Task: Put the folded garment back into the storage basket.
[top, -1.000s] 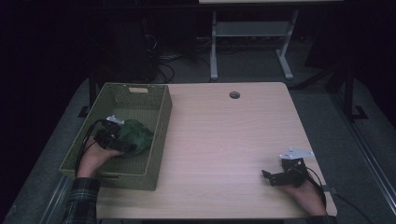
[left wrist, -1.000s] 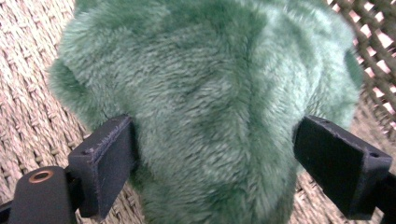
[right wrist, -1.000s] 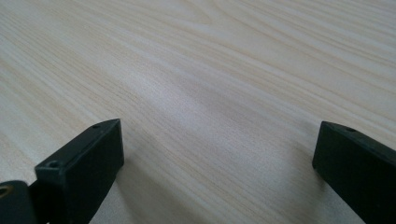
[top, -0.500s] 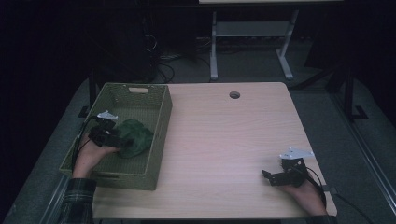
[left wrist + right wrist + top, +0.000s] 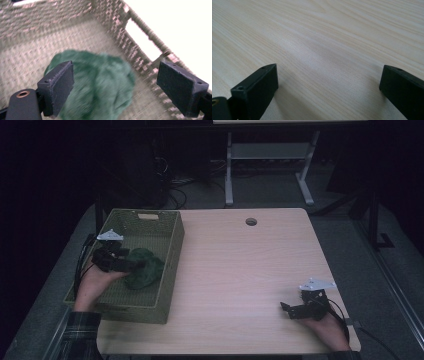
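Left hand-held gripper (image 5: 131, 265): held inside the woven basket (image 5: 170, 251), jaws pointing toward the basket's right wall. In the left gripper view (image 5: 115, 92) the jaws stand wide apart with nothing between the pads; the green cloth (image 5: 100, 85) lies below and just beyond them on the basket floor. That view is blurred, so contact between the left pad and the cloth cannot be settled; it looks very close.

Left hand (image 5: 95, 280): comes in over the basket's near left rim, forearm in a plaid sleeve (image 5: 80, 335), wrist low and palm wrapped round the gripper body.

Green cloth (image 5: 145, 267): bunched heap, middle of the basket, nearer its right wall.

Basket: olive, rectangular, on the left part of the table (image 5: 240, 265), a handle slot in its far wall.

Right hand-held gripper (image 5: 287, 310): at the near right corner of the table, low over the wood, jaws pointing left. In the right gripper view (image 5: 329, 85) jaws are spread wide, holding nothing, bare table between them.

Right hand (image 5: 327, 330): resting at the table's near edge, well apart from the basket.
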A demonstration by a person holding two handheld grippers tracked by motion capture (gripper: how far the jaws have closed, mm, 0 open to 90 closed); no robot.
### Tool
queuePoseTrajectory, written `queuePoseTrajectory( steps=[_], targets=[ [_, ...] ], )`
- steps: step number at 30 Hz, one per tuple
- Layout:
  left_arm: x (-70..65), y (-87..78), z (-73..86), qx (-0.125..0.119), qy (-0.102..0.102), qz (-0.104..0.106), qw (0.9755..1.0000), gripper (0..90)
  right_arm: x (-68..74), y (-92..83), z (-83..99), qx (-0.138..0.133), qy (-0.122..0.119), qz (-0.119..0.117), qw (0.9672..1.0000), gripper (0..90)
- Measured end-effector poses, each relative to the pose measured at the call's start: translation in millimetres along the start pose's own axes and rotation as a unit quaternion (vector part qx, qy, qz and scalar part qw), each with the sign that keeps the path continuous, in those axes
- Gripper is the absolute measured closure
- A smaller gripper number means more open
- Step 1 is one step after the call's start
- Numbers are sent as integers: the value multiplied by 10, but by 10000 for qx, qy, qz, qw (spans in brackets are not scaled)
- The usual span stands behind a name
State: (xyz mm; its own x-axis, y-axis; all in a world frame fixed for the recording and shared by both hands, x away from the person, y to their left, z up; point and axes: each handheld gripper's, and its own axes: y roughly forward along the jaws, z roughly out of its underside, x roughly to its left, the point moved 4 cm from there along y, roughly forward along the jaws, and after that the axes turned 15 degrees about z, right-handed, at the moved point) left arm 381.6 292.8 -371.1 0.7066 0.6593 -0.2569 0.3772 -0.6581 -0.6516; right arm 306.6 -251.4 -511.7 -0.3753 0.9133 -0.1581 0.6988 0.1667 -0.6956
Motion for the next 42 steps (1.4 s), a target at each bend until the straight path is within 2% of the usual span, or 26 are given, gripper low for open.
queuePoseTrajectory(
  steps=[11,24,32,42],
  targets=[
    [-358,132,-261,-191,293,222,9991,138,0,0,0,0,0,-2,10000,17],
    [-813,547,-510,-352,630,517,9961,138,0,0,0,-1,0,0,10000,17],
    [-1054,773,-576,-346,784,671,9941,140,0,0,0,-3,0,0,10000,17],
    [-1334,1075,-569,-277,960,872,9912,140,0,0,-1,-3,-1,-1,10000,17]
  ],
)
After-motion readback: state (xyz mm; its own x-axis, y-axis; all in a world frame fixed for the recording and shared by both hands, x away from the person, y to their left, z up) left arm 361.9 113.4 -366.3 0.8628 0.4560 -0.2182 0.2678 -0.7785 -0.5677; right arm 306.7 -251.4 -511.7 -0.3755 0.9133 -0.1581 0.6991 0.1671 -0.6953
